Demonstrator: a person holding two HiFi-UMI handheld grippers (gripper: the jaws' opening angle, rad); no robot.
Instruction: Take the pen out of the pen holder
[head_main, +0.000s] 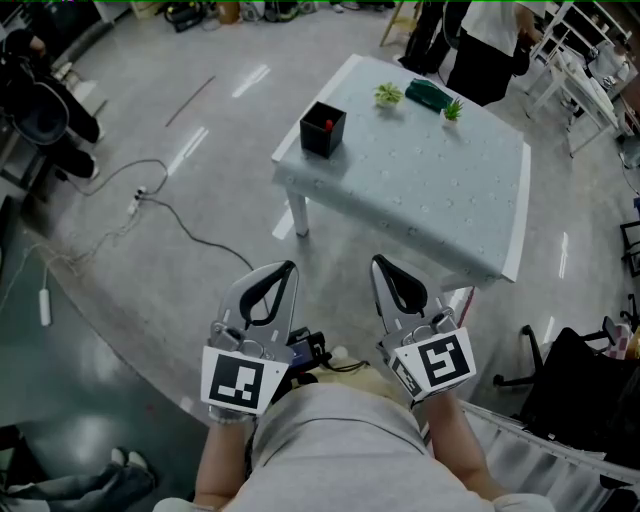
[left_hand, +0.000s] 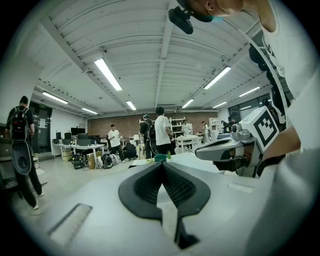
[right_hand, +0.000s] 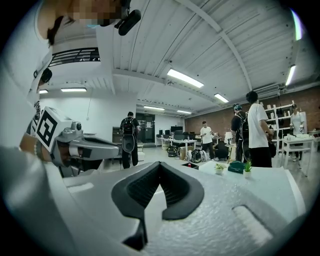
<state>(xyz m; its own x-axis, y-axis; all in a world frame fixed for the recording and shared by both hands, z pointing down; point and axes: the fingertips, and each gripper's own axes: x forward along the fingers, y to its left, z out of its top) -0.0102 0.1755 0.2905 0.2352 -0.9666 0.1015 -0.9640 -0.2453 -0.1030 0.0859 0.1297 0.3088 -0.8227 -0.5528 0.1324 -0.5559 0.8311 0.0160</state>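
Pale surface well ahead. Black pen holder on its left corner, red-tipped pen inside. Your left claw and right claw are pinched together, empty. Arrive unopened and you may shove the pen holder off.

The left hand-held gripper is made of shiny silver-grey metal, with black ribbed rubber pads at its front. The right hand-held gripper looks just the same. The left white cube has black square marks on it, and so does the right white cube. The person wears a light grey shirt.
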